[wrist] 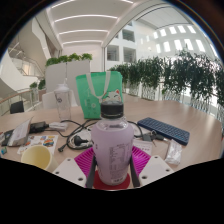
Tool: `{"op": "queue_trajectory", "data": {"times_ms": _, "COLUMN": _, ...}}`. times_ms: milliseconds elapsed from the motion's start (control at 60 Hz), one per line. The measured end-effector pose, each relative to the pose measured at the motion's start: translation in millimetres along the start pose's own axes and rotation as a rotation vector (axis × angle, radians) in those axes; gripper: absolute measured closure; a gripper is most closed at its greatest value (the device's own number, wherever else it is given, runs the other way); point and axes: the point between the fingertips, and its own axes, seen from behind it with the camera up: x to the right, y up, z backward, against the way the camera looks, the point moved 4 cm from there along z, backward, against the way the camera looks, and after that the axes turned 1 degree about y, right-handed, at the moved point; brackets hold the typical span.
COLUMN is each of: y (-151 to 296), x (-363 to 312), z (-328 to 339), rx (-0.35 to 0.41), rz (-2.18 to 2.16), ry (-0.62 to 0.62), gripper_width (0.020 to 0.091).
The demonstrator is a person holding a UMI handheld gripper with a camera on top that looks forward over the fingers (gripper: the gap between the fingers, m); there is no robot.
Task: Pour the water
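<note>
Tongs (pixel 112 170) gripping bottle (pixel 112 150), upright, above surface (pixel 190 150).
Pads squeeze both sides so it can't slip; yellow cup (pixel 37 157) at 9 o'clock, prob. the pour target.

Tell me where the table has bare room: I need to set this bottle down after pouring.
The gripper is shut on the bottle. Bare table lies right of the fingers, beyond the keyboard. To the left it is crowded: yellow cup, cables. The green basket stands behind.
</note>
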Motion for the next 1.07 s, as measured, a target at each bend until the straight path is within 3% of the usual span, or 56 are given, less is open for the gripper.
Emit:
{"op": "queue_trajectory", "data": {"times_ms": 133, "y": -1, "x": 2, "z": -3, "rx": -0.018, "rz": -0.018, "ry": -0.002, "gripper_width": 0.0573}}
{"op": "queue_trajectory", "data": {"times_ms": 233, "y": -5, "x": 0, "z": 3, "rx": -0.064, "rz": -0.022, "ry": -0.001, "gripper_width": 0.0522}}
{"op": "queue_trajectory", "data": {"times_ms": 283, "y": -14, "x": 1, "z": 10, "rx": -0.142, "rz": -0.030, "ry": -0.014, "gripper_width": 0.0389}}
{"op": "queue_trajectory", "data": {"times_ms": 317, "y": -13, "x": -2, "z": 19, "rx": -0.162, "rz": -0.039, "ry": -0.009, "gripper_width": 0.0274}}
{"op": "queue_trajectory", "data": {"times_ms": 333, "y": -12, "x": -3, "z": 24, "rx": -0.163, "rz": -0.042, "ry": -0.005, "gripper_width": 0.0250}}
{"op": "queue_trajectory", "data": {"times_ms": 417, "y": -11, "x": -6, "z": 59, "rx": -0.163, "rz": -0.050, "ry": -0.005, "gripper_width": 0.0278}}
{"op": "queue_trajectory", "data": {"times_ms": 667, "y": 15, "x": -27, "z": 206, "rx": -0.126, "rz": -0.031, "ry": -0.034, "gripper_width": 0.0267}}
{"op": "queue_trajectory", "data": {"times_ms": 850, "y": 52, "x": -89, "z": 358, "rx": -0.068, "rz": -0.065, "ry": -0.052, "gripper_width": 0.0268}}
{"op": "queue_trajectory", "data": {"times_ms": 1067, "y": 65, "x": -141, "z": 493, "rx": -0.037, "rz": -0.075, "ry": -0.061, "gripper_width": 0.0270}}
